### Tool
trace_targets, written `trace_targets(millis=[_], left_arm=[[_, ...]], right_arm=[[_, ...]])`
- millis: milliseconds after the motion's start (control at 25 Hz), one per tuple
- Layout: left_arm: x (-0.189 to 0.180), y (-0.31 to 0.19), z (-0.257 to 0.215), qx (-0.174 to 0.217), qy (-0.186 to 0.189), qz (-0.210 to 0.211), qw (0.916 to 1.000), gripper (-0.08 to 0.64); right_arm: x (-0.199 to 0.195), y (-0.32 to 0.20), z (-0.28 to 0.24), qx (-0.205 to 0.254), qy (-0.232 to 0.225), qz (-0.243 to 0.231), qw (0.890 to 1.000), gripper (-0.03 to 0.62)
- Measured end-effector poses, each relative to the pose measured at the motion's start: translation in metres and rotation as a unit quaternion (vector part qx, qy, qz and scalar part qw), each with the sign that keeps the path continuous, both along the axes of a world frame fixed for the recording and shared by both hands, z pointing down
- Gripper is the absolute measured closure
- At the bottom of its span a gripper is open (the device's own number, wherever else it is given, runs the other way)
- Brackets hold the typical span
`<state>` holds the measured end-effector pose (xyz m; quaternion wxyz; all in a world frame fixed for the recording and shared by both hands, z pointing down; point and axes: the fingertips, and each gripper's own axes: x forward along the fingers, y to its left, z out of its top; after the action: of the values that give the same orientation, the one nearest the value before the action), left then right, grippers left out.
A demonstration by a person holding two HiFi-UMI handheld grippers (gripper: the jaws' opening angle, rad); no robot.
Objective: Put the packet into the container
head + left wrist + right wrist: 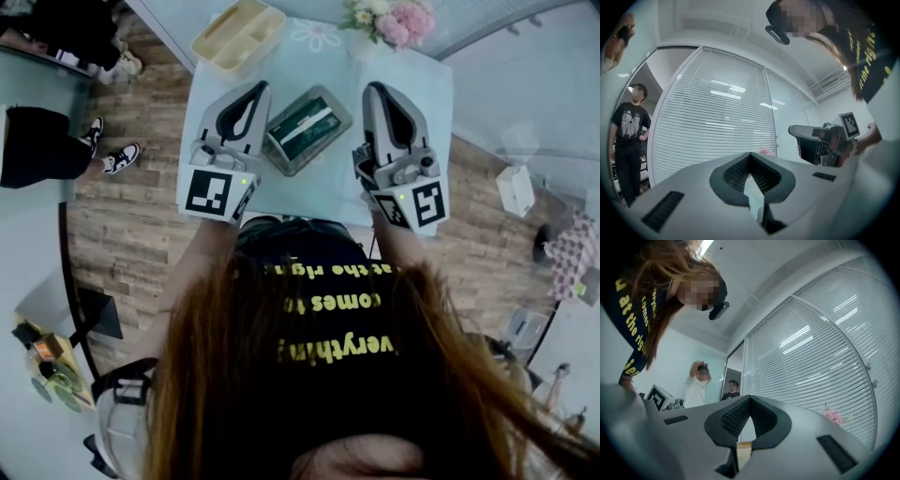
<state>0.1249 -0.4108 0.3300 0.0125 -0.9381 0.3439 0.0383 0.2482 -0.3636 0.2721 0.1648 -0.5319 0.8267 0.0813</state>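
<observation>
Both pressed together, empty: left gripper (pixel 259 89), right gripper (pixel 374 89); flat green packet (pixel 307 127) in rectangular grey container (pixel 278 149).

head view: packet (pixel 305 127) print too small to read. near-left corner of container (pixel 330 95) sits behind left gripper (pixel 259 87). near edge of table (pixel 427 89) hidden under left gripper, right gripper (pixel 373 88) and the wearer's hair (pixel 281 394). flowers (pixel 394 19) cut by the far edge. bystander (pixel 37 145) at left cropped, only legs and shoes show.
</observation>
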Motion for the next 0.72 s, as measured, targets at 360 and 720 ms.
trace_targets(millis=[360,720], left_arm=[[0.005,0.004,-0.005,0.005,-0.001,0.003,1.0000,0.560],[0.008,0.007,-0.006,0.009,0.000,0.008,0.9999,0.559]], right_arm=[[0.006,0.003,0.006,-0.005,0.013,0.008,1.000,0.571],[0.010,0.003,0.021,-0.022,0.027,0.015,0.999,0.571]])
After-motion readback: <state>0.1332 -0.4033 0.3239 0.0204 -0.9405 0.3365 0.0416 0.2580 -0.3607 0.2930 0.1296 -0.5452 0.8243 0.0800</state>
